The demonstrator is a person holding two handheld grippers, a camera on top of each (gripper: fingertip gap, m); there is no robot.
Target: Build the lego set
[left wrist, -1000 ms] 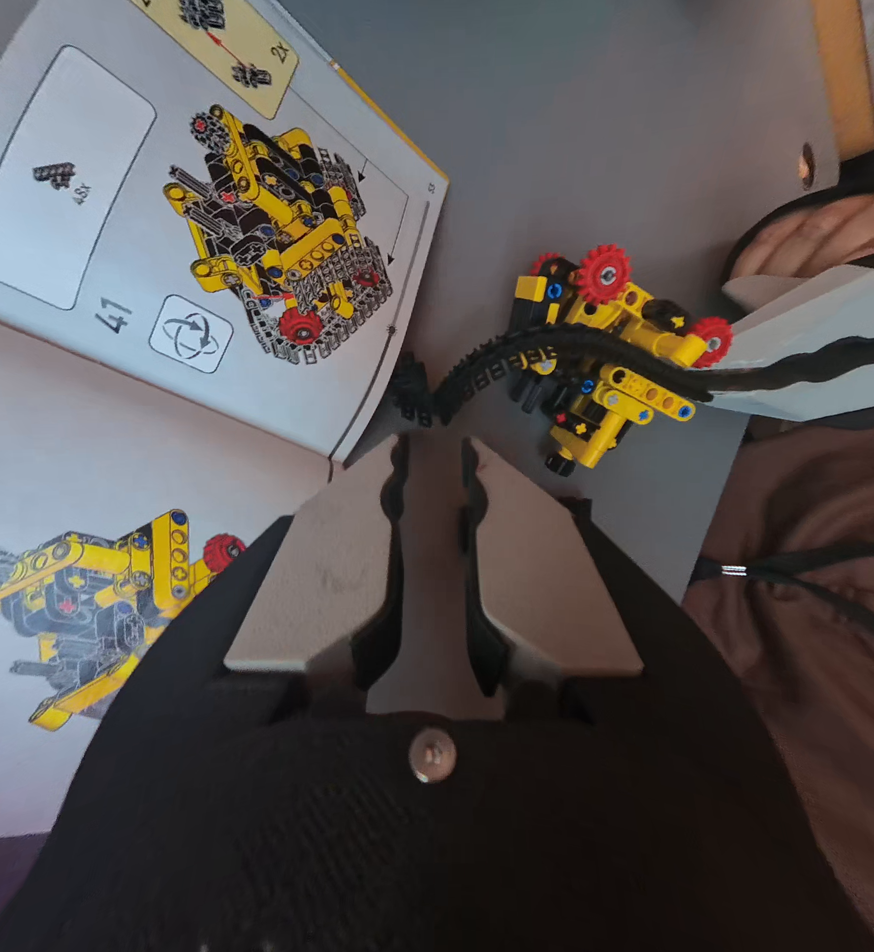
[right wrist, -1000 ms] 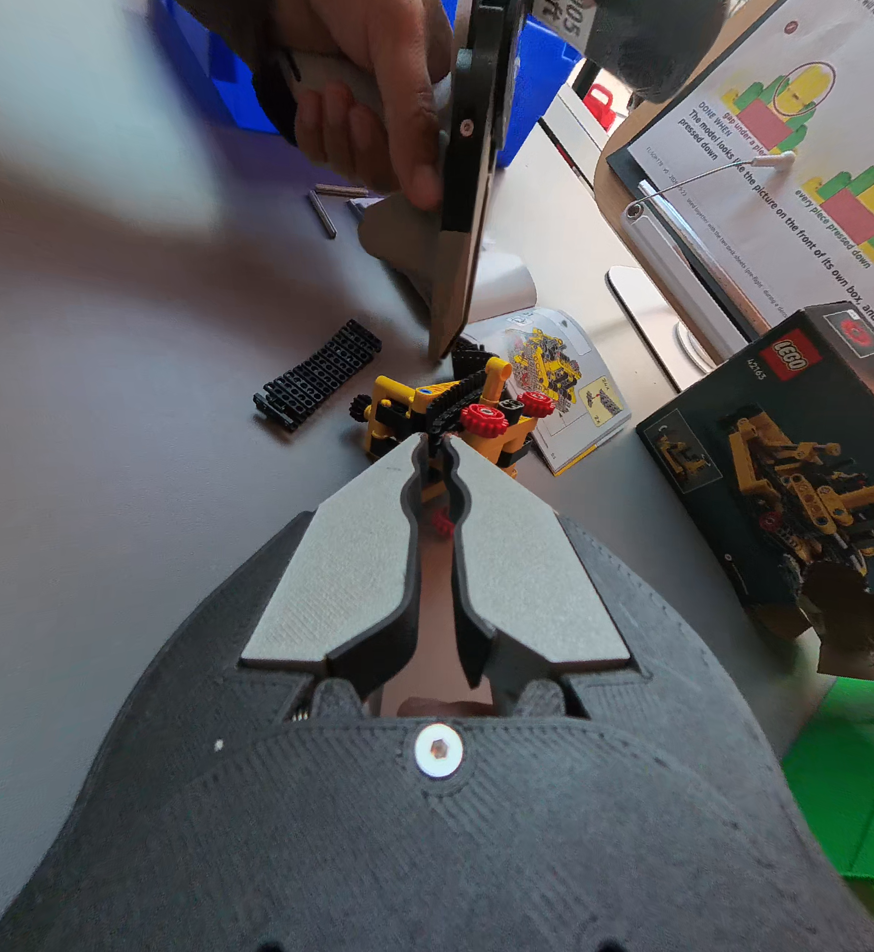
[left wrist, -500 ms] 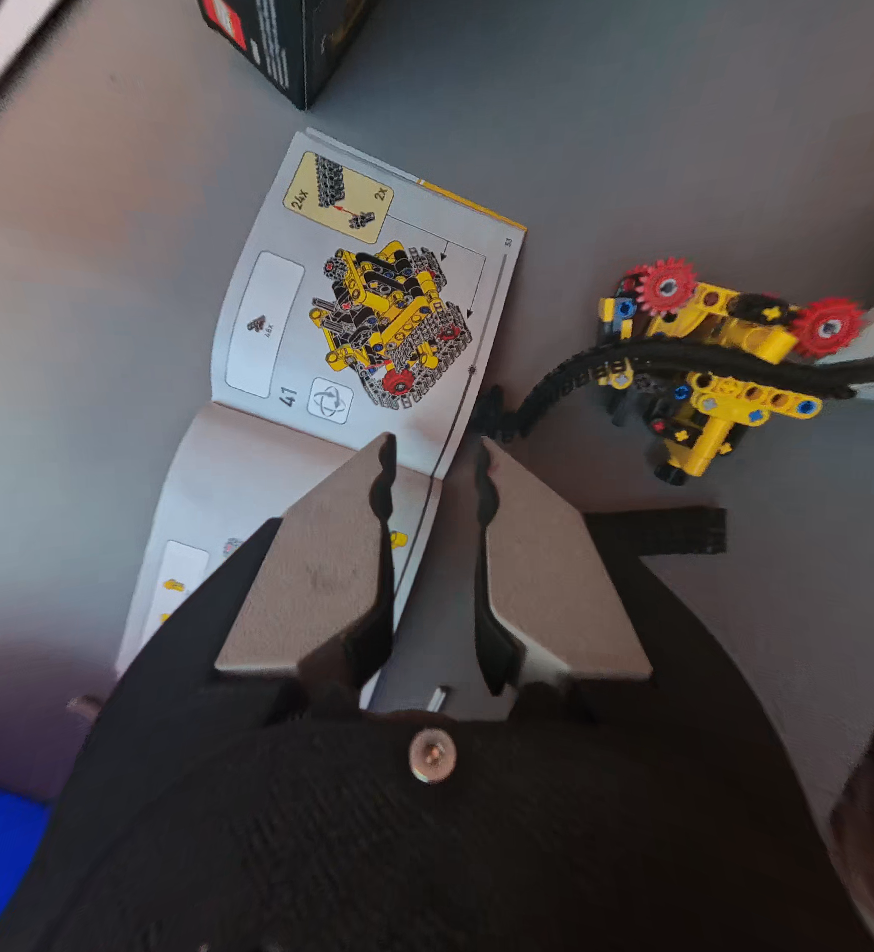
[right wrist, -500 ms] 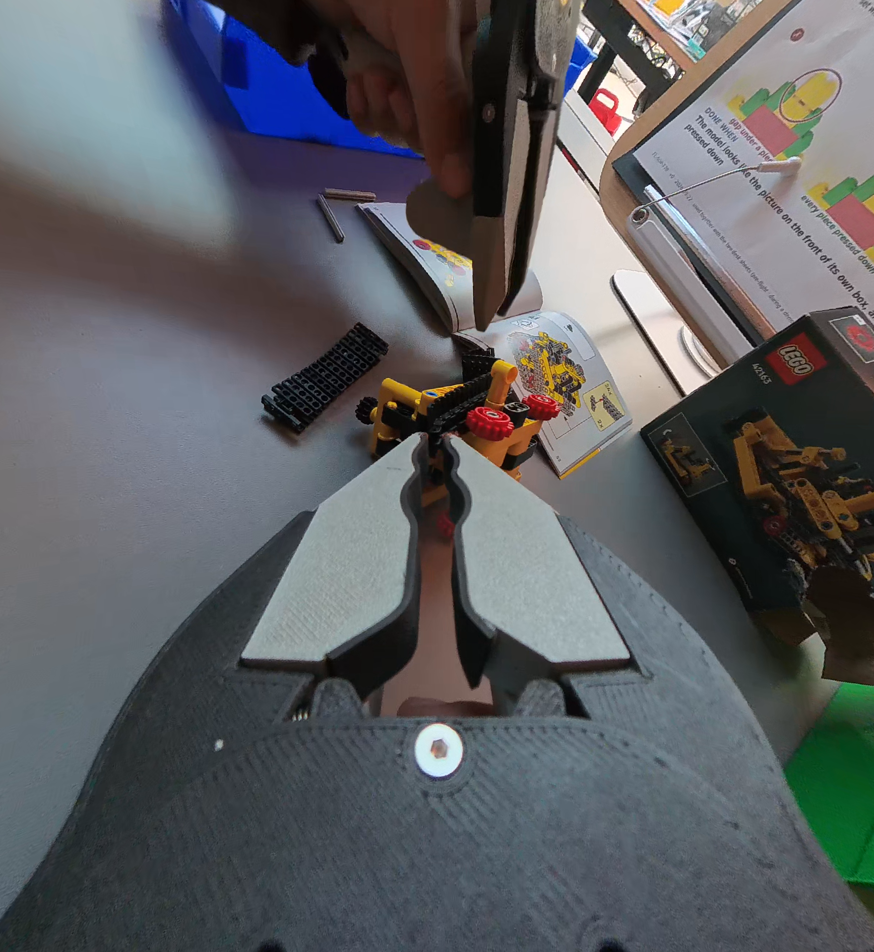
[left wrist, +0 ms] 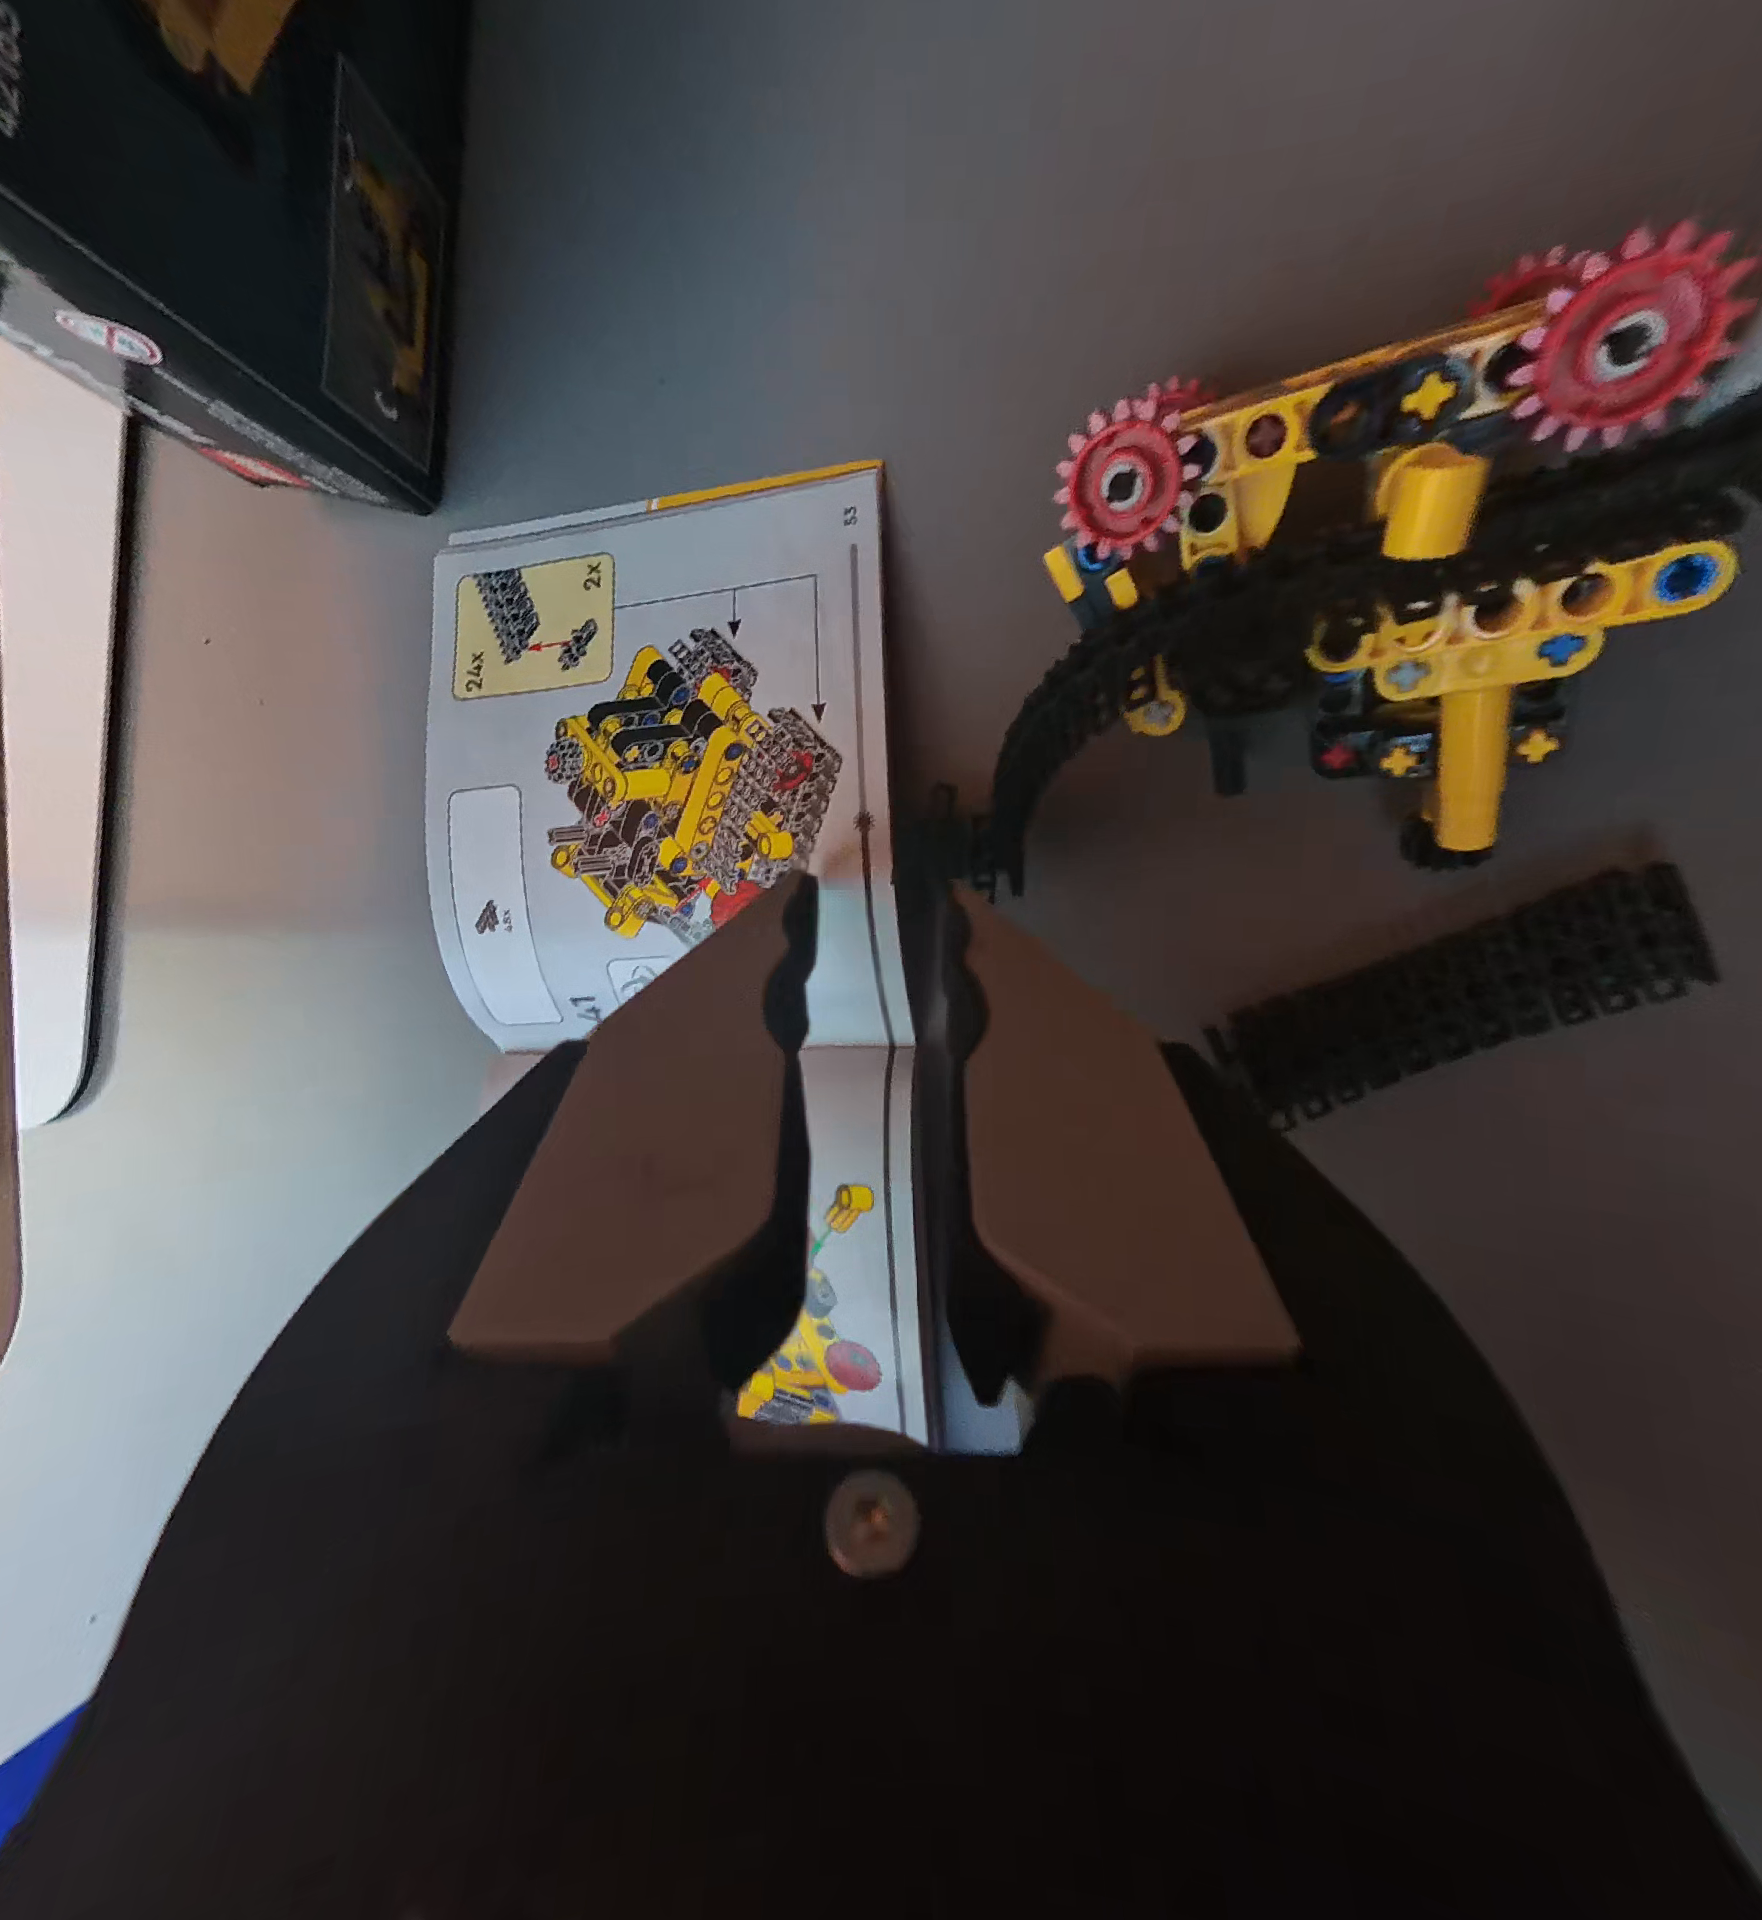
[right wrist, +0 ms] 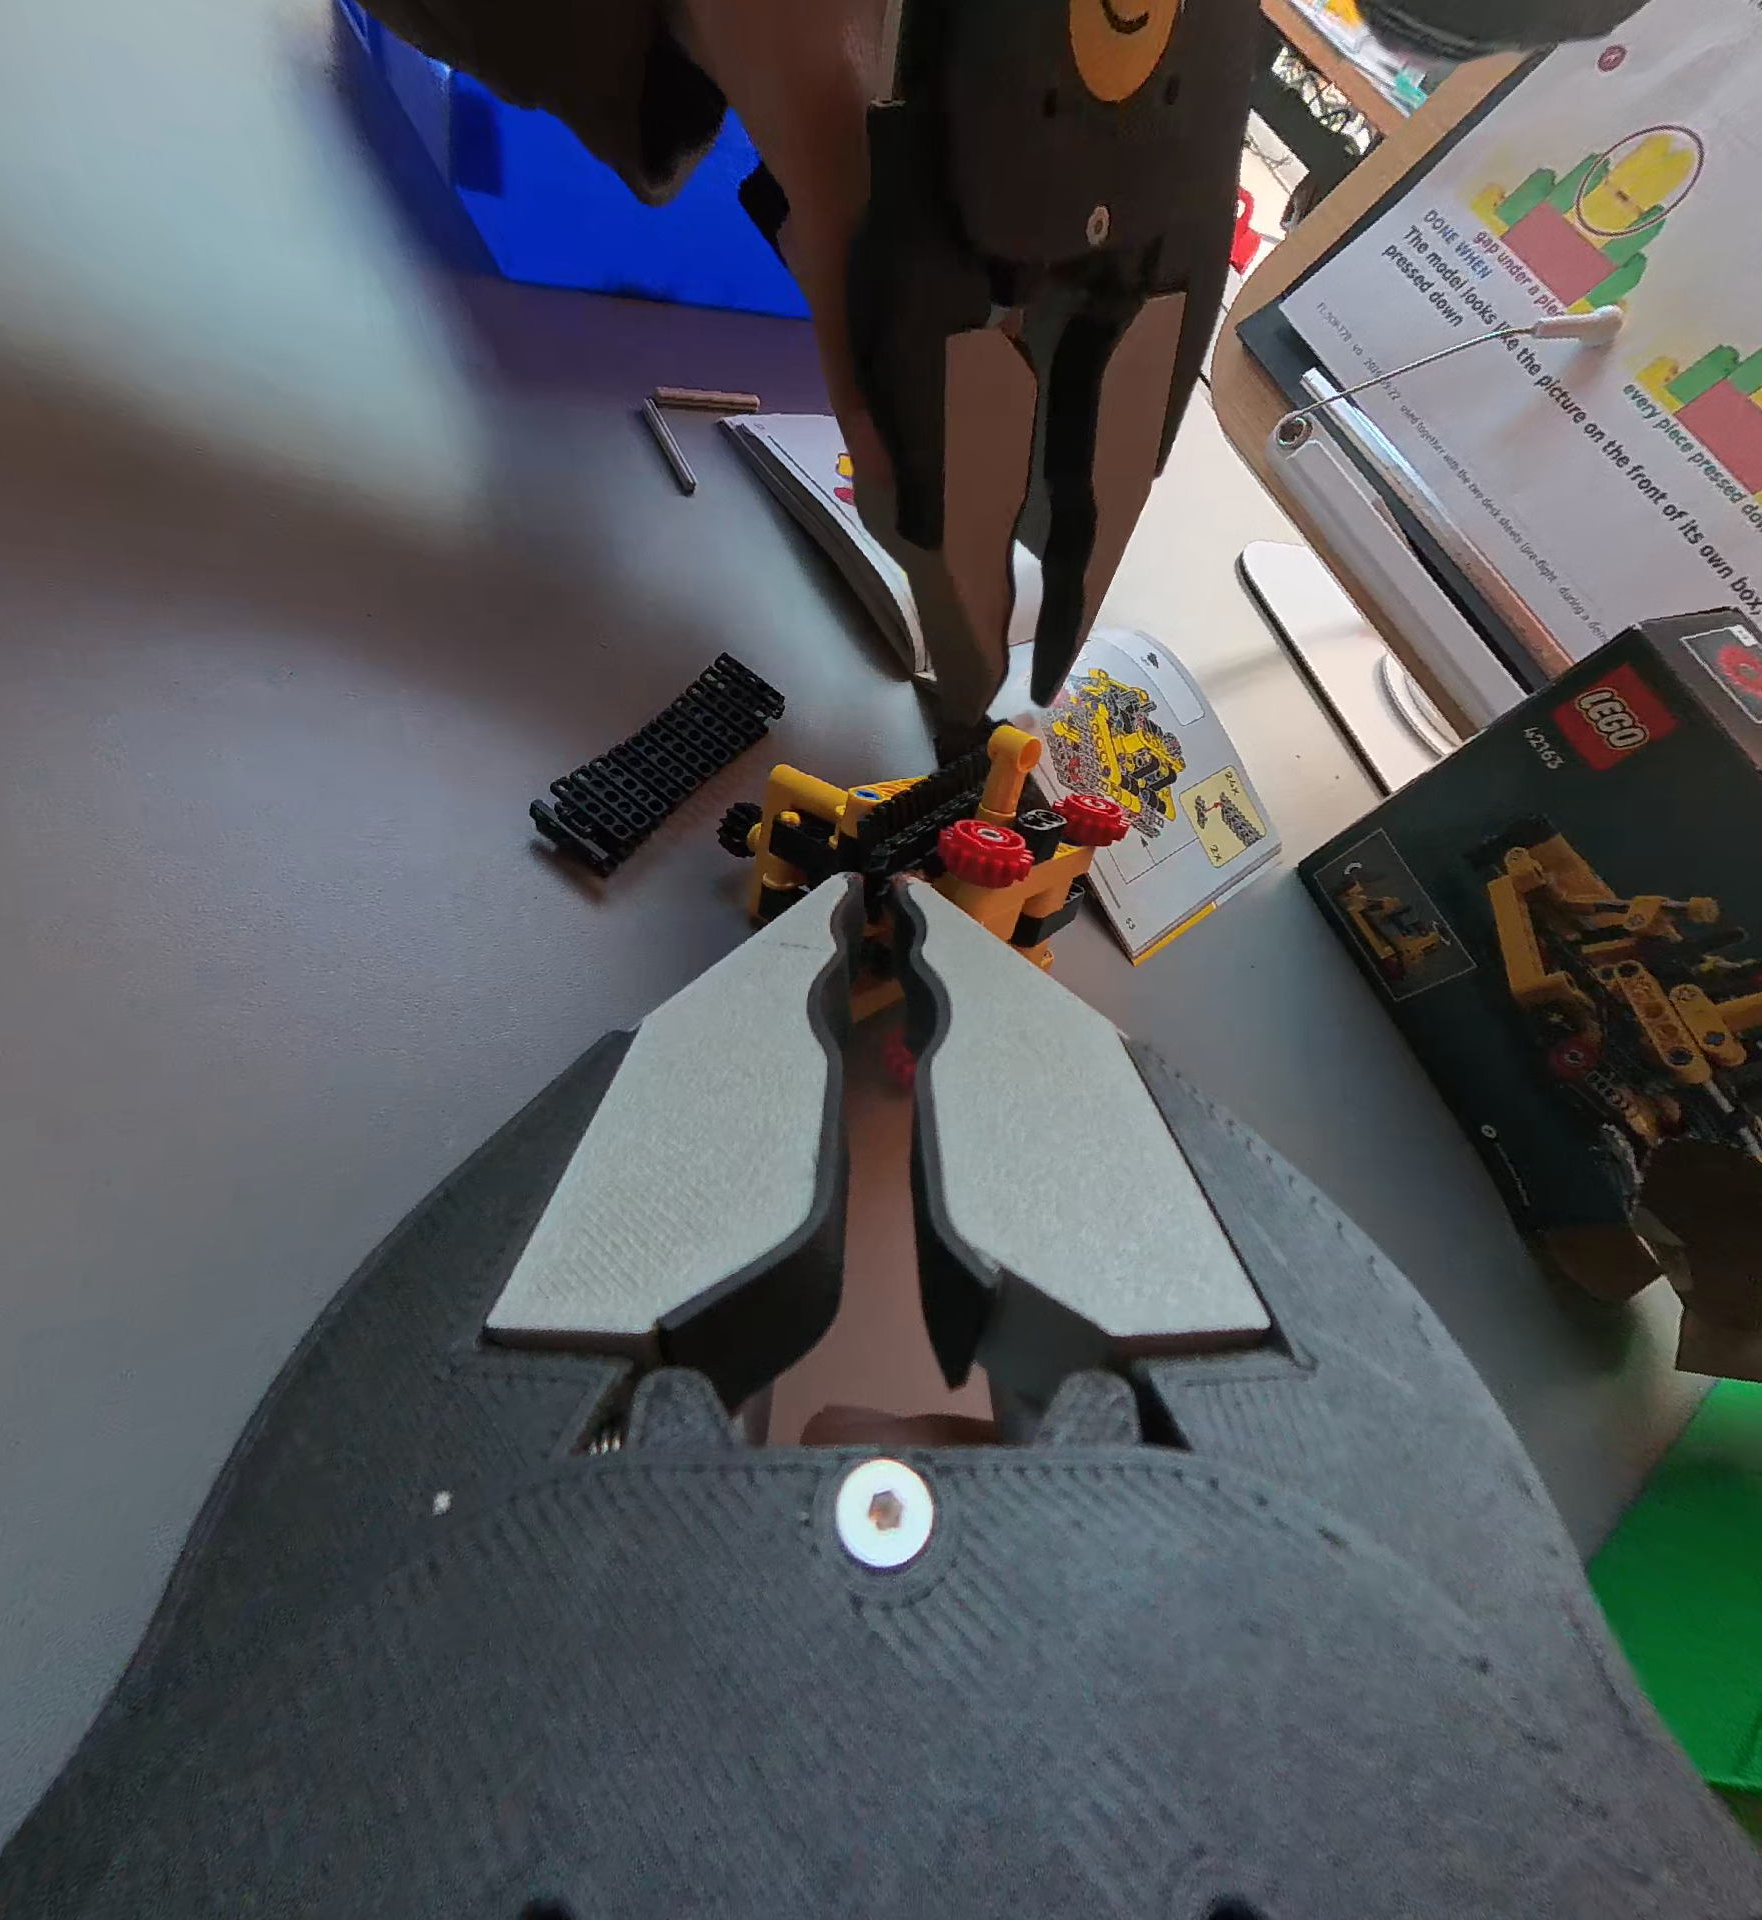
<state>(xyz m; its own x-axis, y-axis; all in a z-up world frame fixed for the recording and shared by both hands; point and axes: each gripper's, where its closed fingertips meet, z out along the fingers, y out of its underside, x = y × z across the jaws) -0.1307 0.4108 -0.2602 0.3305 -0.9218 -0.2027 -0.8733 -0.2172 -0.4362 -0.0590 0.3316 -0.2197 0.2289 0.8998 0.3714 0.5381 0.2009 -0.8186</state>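
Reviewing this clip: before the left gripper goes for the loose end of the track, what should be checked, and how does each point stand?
1. Left gripper open: ok, a clear gap shows between its fingers.
2. Free end of the draped track just ahead of its tips: ok; whether they touch, cannot tell.
3. Right gripper clamped on the track's other end: ok, it looks shut on it.
4. Model steady: cannot tell.
5. Spare track strip out of the way: ok, it lies apart from the model.
6. Booklet open and readable: ok.
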